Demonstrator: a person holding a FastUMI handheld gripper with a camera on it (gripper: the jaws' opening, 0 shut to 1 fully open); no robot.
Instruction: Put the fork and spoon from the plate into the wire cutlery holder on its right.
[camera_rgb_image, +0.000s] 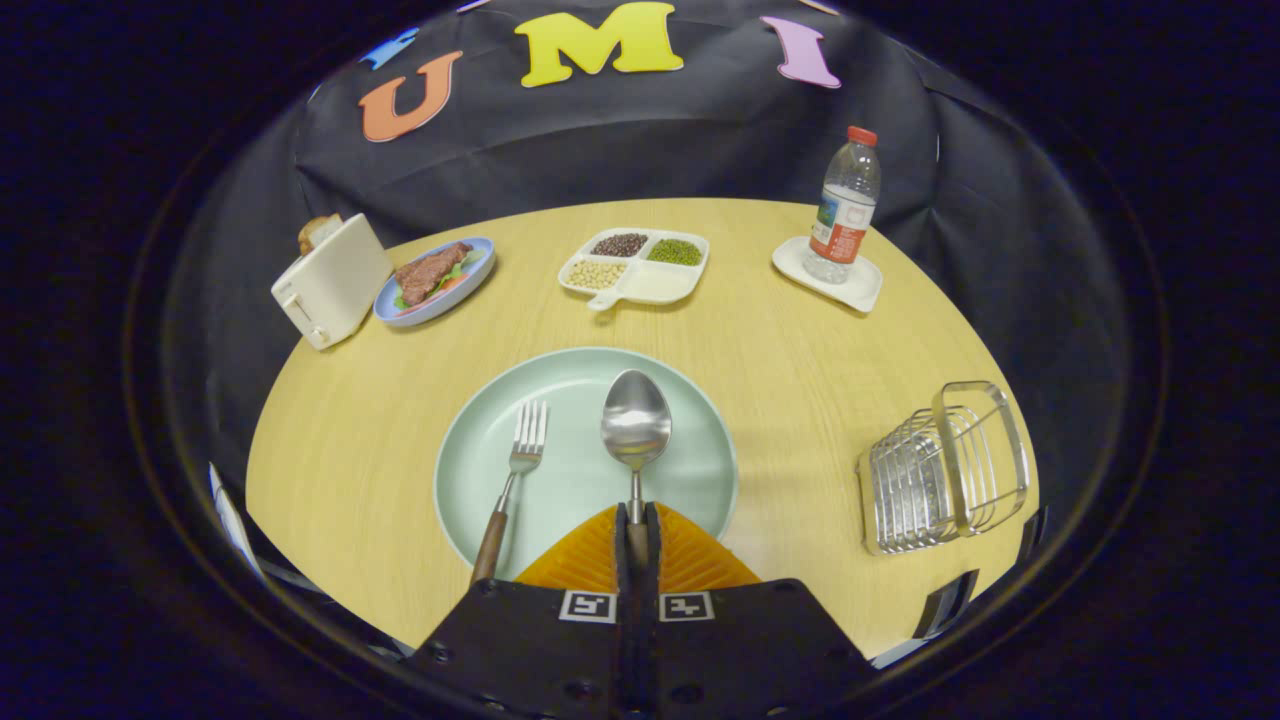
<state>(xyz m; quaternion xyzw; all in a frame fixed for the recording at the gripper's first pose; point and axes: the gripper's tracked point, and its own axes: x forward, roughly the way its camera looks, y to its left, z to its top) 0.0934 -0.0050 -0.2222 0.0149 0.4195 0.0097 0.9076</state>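
Note:
A pale green plate lies on the round wooden table just ahead of my fingers. On it rest a fork with a brown handle, left of the fingers, and a metal spoon with its bowl pointing away from me. My gripper is shut on the spoon's handle, which runs straight back between the two fingers. The wire cutlery holder stands on the table to the right of the plate, near the table's edge.
Beyond the plate sit a white divided dish of beans, a blue plate with meat and salad, a white toaster at the far left, and a water bottle on a white tray at the far right.

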